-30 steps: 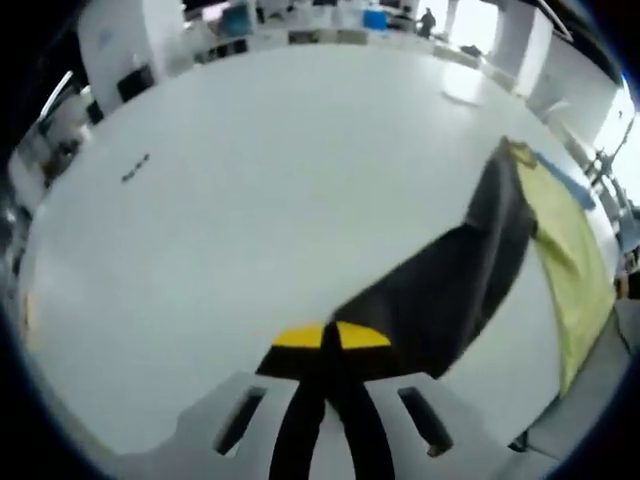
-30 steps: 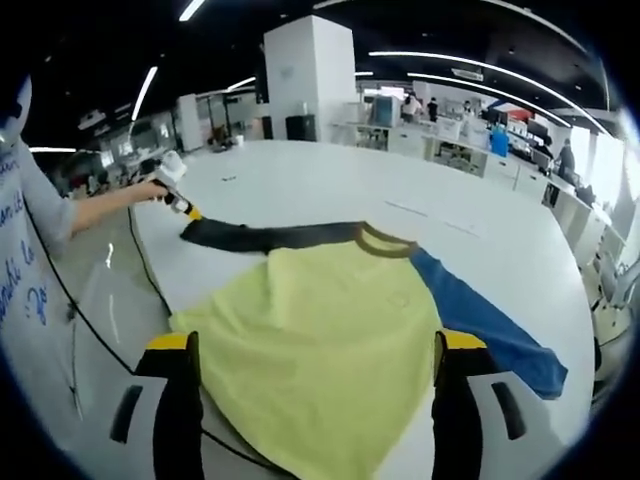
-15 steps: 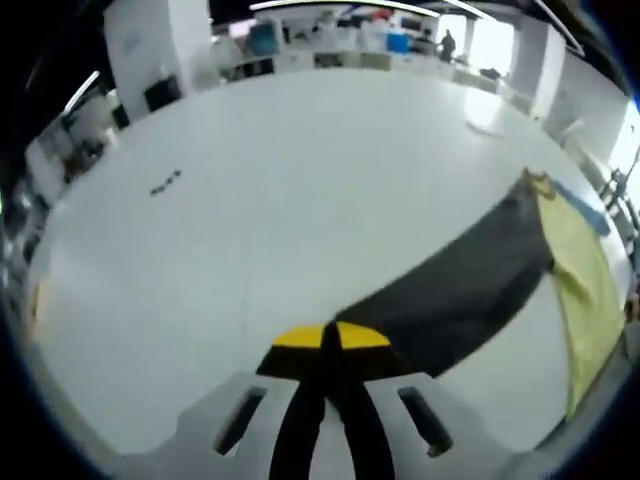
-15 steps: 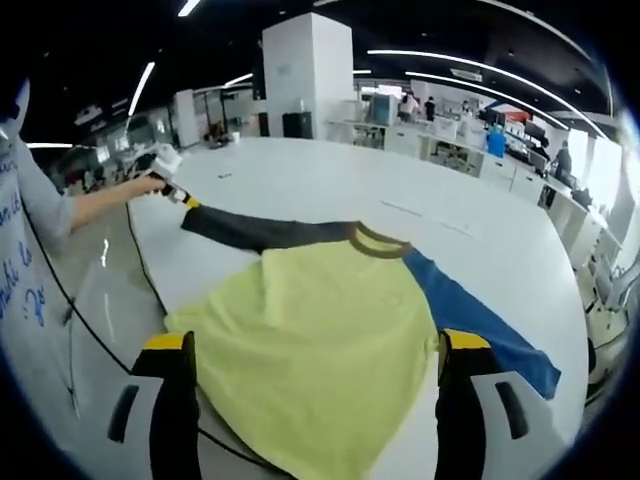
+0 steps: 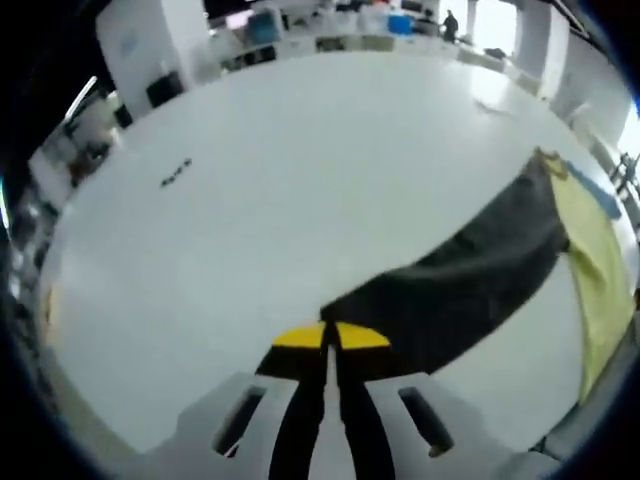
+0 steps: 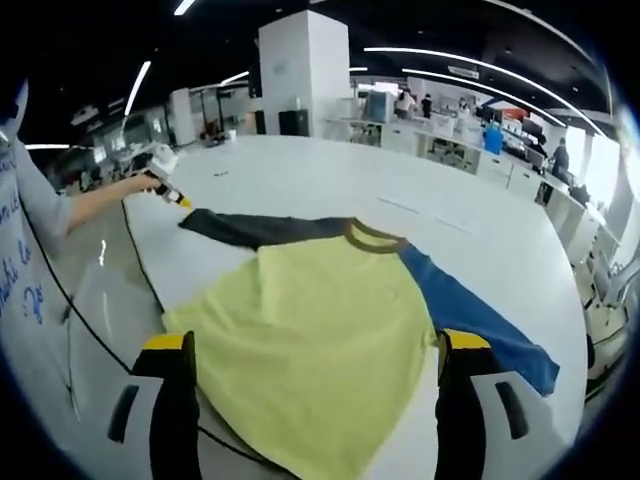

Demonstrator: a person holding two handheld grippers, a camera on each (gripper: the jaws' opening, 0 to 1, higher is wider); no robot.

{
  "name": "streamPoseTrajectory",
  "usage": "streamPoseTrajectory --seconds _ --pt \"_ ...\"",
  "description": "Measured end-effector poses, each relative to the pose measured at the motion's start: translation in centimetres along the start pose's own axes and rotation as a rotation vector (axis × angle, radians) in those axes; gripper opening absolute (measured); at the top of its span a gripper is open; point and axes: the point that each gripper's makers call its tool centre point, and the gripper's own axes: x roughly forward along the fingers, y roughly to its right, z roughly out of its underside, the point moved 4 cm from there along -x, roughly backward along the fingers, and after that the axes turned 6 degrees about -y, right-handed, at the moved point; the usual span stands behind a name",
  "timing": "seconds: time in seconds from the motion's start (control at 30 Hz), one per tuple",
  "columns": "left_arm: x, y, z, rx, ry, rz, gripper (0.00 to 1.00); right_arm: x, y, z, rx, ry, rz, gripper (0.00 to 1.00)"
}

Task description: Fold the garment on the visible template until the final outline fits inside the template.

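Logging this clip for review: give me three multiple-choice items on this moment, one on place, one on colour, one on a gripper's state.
1. Where does the shirt lie?
A. on the white table
B. on the floor
C. on a chair

2. What colours are its two sleeves?
A. both yellow
B. one dark grey, one blue
C. red and white

3. What state is the left gripper in?
A. open above the table
B. shut on the dark sleeve's end
C. shut on the collar

Key: 1 A, the shirt is spread on the tabletop; 2 B, both sleeves show beside the yellow body; 3 B, its jaws meet on dark cloth.
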Motion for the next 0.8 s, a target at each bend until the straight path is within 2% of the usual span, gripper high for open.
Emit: streamPoseTrajectory --seconds 0.03,0.1,0.17,0.2,0.23,0.27,0.3,0.33,0.4,0.47,0.6,0.67,0.73,0.8 --pt "-0.2 0.1 0.1 0.003 0.002 -0.002 0.0 0.0 0.0 0.0 0.0 0.001 -0.001 1.0" --pt "-0.2 -0.2 -0.8 0.03 0.014 -0.011 0.0 0.1 0.1 0.0 -0.012 0.0 0.006 1.0" --pt "-1.1 0.7 -1.2 0.09 0.059 -0.008 0.0 0.2 0.1 -0.1 -0.02 -0.001 0.001 1.0" --pt "-2.1 1.9 -0.8 0.083 0.055 -0.009 0.0 0.2 0.1 -0.1 -0.019 0.004 -0.001 1.0" --pt "-2.6 2.5 -1.0 0.103 0.075 -0.004 0.0 0.1 0.1 -0.2 -0.019 0.01 -0.003 1.0" --pt "-3.4 3.6 -1.4 0.128 0.119 0.017 0.0 0.0 0.1 -0.4 -0.02 0.017 -0.002 1.0" --pt "-4.1 4.9 -1.6 0.139 0.137 0.054 0.0 -0.1 0.2 -0.4 -0.018 0.022 0.0 1.0" --pt "-4.7 5.8 -1.6 0.177 0.149 0.08 0.0 -0.1 0.3 -0.4 -0.016 0.029 0.004 1.0" --pt "-5.2 7.0 -1.6 0.208 0.15 0.081 0.02 -0.2 0.5 -0.3 -0.009 0.032 0.005 1.0" --pt "-6.2 8.7 -1.5 0.247 0.151 0.09 0.08 -0.3 0.5 0.0 0.0 0.026 -0.001 1.0" --pt "-8.7 12.8 -2.5 0.323 0.248 0.206 0.17 -0.6 0.8 0.5 -0.007 0.018 0.011 1.0" --pt "-9.9 14.3 -2.8 0.32 0.261 0.223 0.22 -0.9 1.0 0.7 0.003 0.023 0.013 1.0" --pt "-11.1 16.4 -3.1 0.362 0.304 0.278 0.28 -1.3 1.2 0.7 0.006 0.03 0.021 1.0" --pt "-12.0 17.9 -3.0 0.39 0.311 0.319 0.37 -1.5 1.4 0.8 0.009 0.033 0.027 1.0"
